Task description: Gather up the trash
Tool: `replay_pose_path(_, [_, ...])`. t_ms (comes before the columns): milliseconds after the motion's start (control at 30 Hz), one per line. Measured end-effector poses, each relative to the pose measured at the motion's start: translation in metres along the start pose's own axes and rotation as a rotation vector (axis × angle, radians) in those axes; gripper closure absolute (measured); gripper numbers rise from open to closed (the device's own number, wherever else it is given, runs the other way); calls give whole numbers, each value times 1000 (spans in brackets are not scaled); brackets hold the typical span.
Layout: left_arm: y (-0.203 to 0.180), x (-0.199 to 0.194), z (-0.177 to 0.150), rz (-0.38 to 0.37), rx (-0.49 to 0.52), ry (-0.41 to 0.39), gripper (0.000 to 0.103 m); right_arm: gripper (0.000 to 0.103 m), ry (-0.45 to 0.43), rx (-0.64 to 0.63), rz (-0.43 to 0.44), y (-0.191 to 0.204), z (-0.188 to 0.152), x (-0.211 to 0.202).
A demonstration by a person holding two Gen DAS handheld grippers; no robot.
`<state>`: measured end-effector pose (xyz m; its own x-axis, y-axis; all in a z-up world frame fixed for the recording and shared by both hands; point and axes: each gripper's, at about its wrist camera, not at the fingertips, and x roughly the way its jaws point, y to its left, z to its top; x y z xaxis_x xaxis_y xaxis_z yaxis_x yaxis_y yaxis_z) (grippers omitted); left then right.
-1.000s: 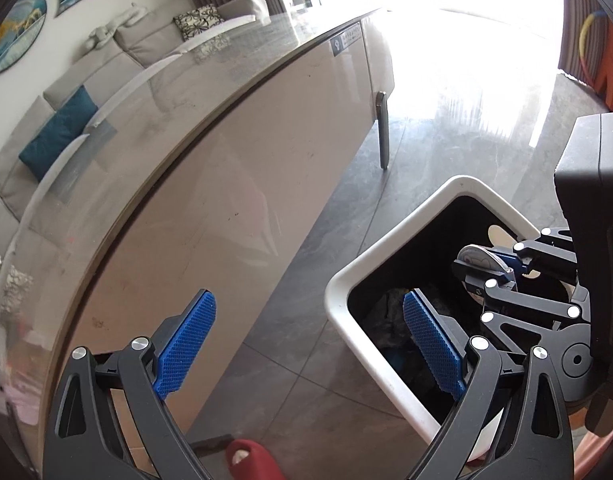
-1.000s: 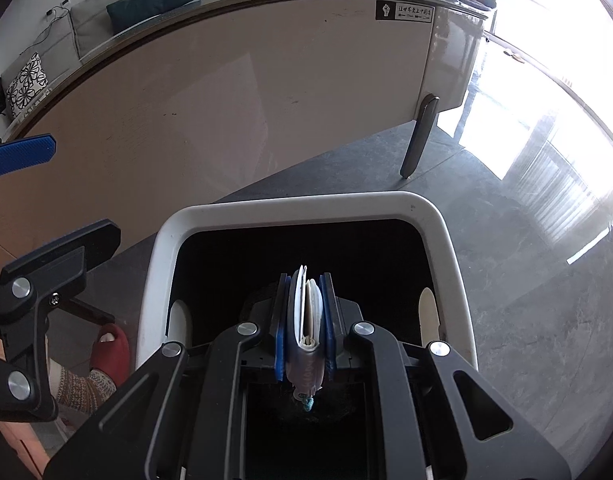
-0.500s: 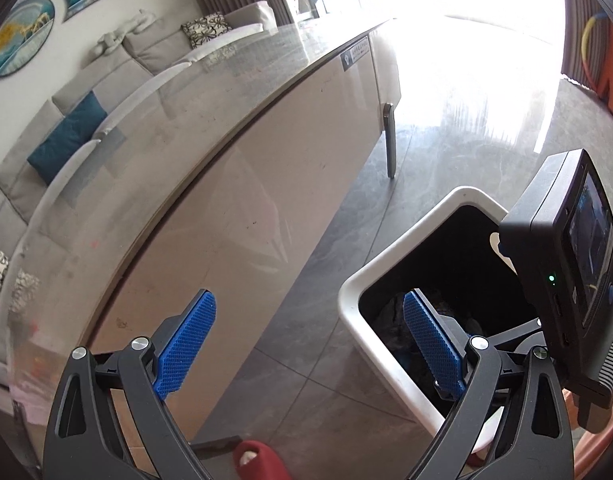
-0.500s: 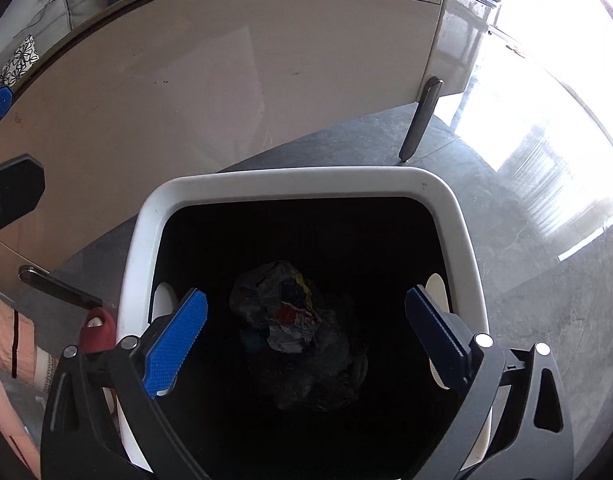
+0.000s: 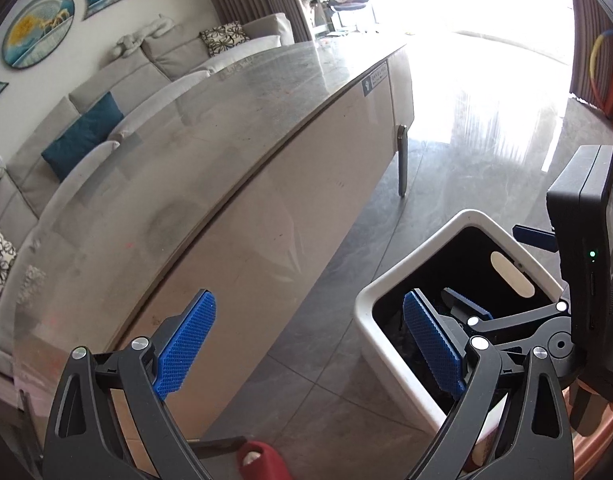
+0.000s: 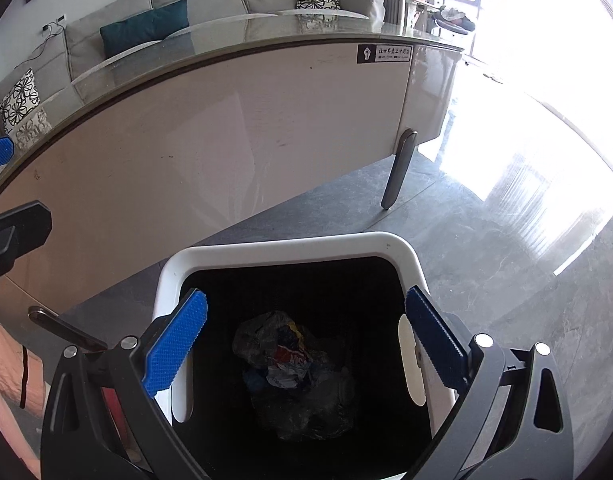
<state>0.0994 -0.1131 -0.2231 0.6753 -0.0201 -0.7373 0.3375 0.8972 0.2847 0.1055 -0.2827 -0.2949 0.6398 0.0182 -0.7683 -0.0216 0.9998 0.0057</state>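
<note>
A white trash bin [image 6: 290, 246] with a black liner stands on the grey floor beside a long table. Crumpled trash [image 6: 290, 364] lies at its bottom, in the right wrist view. My right gripper [image 6: 306, 344] is open and empty, held above the bin's mouth. My left gripper [image 5: 310, 348] is open and empty, to the left of the bin [image 5: 370, 304], over the floor by the table's side. The right gripper's body shows in the left wrist view [image 5: 586, 264] over the bin.
The long table [image 5: 234, 128] with a grey glossy top and beige side panel runs beside the bin, on dark metal legs [image 6: 398, 168]. A grey sofa [image 6: 210, 4] with cushions stands behind it. A red slipper [image 5: 262, 460] is on the floor near me.
My right gripper opened and let go of the wrapper, which now lies in the bin. It then rose a little above the bin. My left gripper stayed open and tilted up slightly.
</note>
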Motion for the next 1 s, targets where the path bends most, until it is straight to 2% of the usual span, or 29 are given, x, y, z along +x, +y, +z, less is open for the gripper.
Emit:
replay_pose_path(300, [21, -17, 3, 31, -58, -37, 8, 4, -96, 13, -13, 1, 16, -36])
replay_pose_path(467, [35, -28, 7, 35, -97, -66, 8, 4, -163, 28, -12, 7, 30, -69])
replay_pose_path(667, [67, -45, 14, 57, -193, -120, 8, 4, -269, -23, -23, 30, 66, -104])
replay_pose_path(1000, [145, -69, 32, 160, -318, -219, 6, 4, -401, -115, 53, 85, 132, -124])
